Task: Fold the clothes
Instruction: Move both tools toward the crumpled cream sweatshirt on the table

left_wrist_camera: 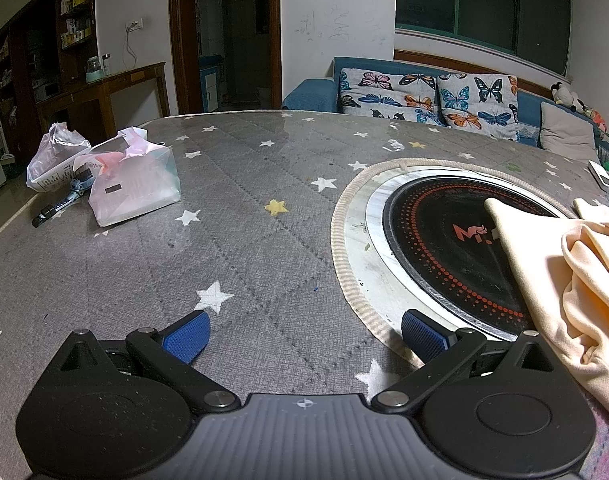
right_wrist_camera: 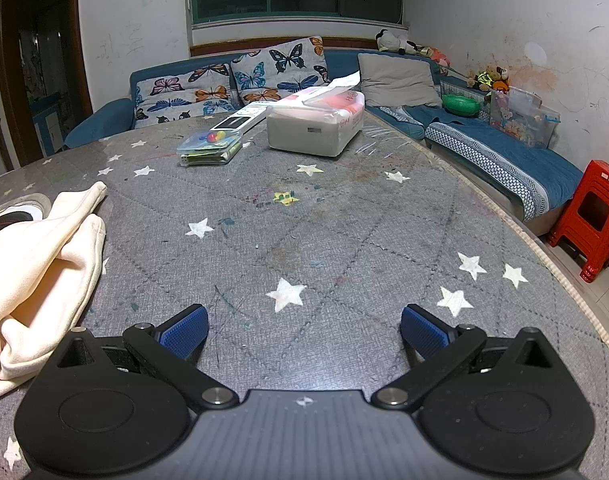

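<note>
From the left wrist, the left hand-held gripper [left_wrist_camera: 305, 338] is seen spread and empty, the garment [left_wrist_camera: 576, 280] crumpled on the counter [left_wrist_camera: 244, 240] to its right; from the right wrist, the right hand-held gripper [right_wrist_camera: 304, 332] is likewise spread, the garment [right_wrist_camera: 36, 264] to its left, about equally near.

Cream garment [left_wrist_camera: 576, 280] — crumpled heap on the starred tabletop, partly over the hob
</note>
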Tool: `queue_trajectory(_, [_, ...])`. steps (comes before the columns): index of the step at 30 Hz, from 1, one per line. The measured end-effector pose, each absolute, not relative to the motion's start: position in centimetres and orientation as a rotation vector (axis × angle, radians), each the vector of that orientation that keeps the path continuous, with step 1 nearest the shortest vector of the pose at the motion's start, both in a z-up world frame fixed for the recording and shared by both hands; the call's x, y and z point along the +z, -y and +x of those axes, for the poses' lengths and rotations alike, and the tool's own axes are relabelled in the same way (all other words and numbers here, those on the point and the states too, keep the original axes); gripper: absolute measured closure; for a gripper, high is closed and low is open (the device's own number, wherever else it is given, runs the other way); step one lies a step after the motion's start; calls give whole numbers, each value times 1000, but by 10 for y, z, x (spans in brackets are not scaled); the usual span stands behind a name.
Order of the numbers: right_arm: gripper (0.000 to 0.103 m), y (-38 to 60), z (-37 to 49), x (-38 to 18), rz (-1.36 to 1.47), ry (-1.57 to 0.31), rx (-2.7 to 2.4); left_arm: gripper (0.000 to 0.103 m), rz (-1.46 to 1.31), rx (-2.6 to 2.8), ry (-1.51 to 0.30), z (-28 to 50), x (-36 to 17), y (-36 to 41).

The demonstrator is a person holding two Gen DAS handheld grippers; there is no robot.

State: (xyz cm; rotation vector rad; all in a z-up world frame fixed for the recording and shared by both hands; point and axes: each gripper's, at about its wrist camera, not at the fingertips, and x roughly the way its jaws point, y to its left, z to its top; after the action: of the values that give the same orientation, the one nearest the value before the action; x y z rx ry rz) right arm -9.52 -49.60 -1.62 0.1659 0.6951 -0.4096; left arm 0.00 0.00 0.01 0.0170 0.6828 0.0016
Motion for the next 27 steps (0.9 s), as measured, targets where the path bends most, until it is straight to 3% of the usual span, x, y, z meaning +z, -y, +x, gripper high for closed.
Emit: queue_trajectory(27, [0, 470, -107, -3, 161, -681, -329, 0, 26, -7, -736, -15, 14, 25])
